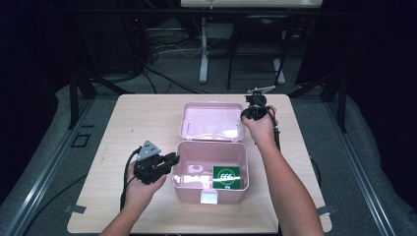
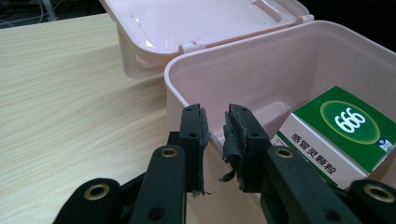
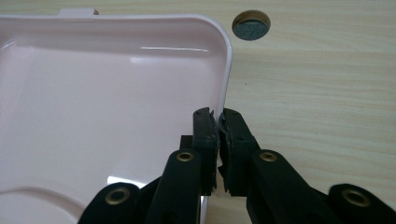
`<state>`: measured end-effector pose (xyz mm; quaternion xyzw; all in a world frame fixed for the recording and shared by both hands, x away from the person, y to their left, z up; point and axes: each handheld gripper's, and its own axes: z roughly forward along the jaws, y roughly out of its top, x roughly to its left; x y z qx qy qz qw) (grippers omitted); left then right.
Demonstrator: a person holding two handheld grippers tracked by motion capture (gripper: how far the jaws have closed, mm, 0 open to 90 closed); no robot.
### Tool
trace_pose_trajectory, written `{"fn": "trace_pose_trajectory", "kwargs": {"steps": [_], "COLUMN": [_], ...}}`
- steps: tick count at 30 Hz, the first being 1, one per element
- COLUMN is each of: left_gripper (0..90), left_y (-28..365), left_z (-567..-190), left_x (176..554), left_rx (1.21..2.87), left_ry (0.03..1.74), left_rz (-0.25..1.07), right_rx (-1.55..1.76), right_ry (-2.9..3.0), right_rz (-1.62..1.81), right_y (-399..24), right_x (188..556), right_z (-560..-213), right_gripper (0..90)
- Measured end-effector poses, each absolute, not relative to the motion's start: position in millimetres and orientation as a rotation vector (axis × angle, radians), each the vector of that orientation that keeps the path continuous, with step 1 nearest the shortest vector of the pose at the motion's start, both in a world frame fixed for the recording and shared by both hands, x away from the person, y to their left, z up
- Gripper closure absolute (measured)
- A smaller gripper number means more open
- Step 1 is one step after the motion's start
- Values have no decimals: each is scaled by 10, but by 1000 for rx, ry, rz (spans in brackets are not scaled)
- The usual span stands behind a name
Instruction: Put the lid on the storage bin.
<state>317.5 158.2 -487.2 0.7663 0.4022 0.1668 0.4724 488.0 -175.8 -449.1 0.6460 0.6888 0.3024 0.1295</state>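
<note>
The box (image 1: 210,169) and its open lid (image 1: 210,121) look like pale pink plastic — smooth and glossy, with bright streaks of reflected light on the inner walls. The table (image 1: 123,123) is light wood-grain, matt and even, and the green-and-white carton (image 1: 226,177) inside the box looks like printed card with a slight sheen. The left gripper (image 2: 215,122) and right gripper (image 3: 217,122) are matt black plastic with brass-coloured rivets — their pads are dull, rubbery and frayed at the edges.
</note>
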Motion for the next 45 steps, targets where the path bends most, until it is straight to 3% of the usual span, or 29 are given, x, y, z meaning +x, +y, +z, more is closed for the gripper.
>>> {"fn": "trace_pose_trajectory", "kwargs": {"steps": [45], "left_gripper": [761], "left_y": [1573], "left_z": [-4870], "left_x": [3174], "left_rx": [1877], "left_ry": [995], "left_rz": [416], "right_rx": [1610], "right_ry": [1932], "right_rz": [1152], "right_y": [-1866], "right_x": [4325], "right_z": [-4009], "right_gripper": [875]}}
